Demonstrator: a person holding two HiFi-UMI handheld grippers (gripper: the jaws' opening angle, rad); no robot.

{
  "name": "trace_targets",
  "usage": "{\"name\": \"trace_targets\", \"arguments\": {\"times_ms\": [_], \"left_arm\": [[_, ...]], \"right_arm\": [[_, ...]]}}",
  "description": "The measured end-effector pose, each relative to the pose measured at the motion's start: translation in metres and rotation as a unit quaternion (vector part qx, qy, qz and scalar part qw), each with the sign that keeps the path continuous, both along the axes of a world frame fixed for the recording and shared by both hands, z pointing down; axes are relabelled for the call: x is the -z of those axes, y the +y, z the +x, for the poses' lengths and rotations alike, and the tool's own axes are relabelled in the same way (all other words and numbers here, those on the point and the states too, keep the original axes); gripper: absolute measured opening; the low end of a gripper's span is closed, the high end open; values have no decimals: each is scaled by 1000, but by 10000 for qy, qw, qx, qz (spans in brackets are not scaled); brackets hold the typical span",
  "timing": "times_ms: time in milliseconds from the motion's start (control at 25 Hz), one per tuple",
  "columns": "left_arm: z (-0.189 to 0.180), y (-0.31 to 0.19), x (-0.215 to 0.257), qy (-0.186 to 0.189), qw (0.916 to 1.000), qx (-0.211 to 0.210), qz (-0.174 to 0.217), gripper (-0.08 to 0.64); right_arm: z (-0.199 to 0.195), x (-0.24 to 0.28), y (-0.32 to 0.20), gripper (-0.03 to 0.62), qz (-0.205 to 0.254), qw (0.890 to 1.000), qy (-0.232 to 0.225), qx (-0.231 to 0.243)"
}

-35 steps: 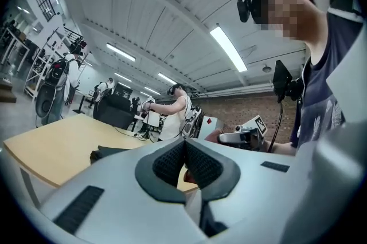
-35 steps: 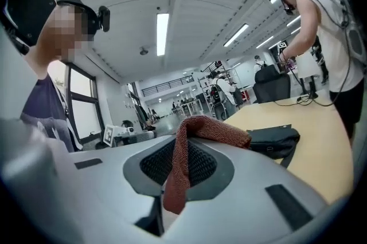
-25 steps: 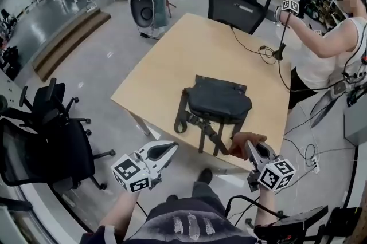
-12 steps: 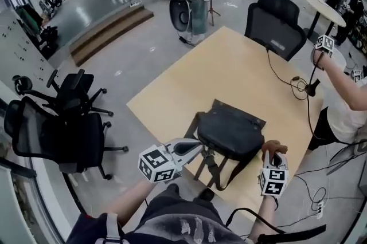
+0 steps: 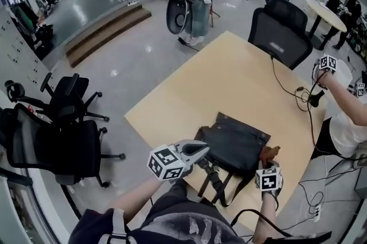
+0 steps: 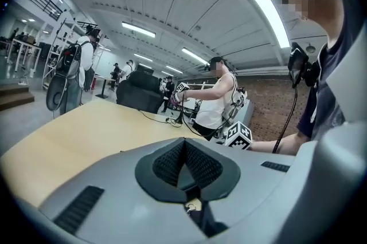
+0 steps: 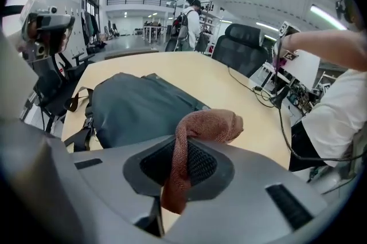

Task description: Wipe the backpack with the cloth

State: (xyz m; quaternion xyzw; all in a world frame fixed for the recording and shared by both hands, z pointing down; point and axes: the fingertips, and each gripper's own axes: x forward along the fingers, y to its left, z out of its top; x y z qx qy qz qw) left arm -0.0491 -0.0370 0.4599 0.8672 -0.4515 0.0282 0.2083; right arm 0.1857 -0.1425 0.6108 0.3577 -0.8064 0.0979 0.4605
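Left gripper (image 5: 202, 150): jaws together, empty | right gripper (image 5: 268, 161): jaws clamped on cloth (image 7: 209, 125) | backpack (image 5: 238, 142) flat on counter (image 5: 189, 99).

- In the right gripper view I see only part of the backpack (image 7: 137, 108); the right gripper (image 7: 179, 158) hides its near edge.
- In the head view, the left gripper (image 5: 202, 149) covers the backpack's near-left corner.
- Right of the backpack, the cloth (image 5: 269, 152) is too small to make out.
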Motion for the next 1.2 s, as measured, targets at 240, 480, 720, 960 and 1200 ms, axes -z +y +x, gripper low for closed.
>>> {"name": "trace_targets", "arguments": {"times_ms": [240,480,720,960,1200], "left_arm": [[-50,-35,-19,225,9994,-248,-71,6],[-98,-72,-52,238,9996,-101,-134,6],[-108,-80,-56,375,9987,-27,-333,6],[-119,-89,-62,529,9972,36,-530,6],[-135,-96,-70,607,9955,177,-710,6]], "right_arm": [[-49,-16,20,35,-172,9966,716,373],[-121,-21,37,35,-435,9931,682,847],[-197,-13,58,35,-859,9839,323,1535],[-281,0,102,35,-1866,9536,-988,2146],[-326,61,99,35,-2857,8749,-3471,1801]]}}
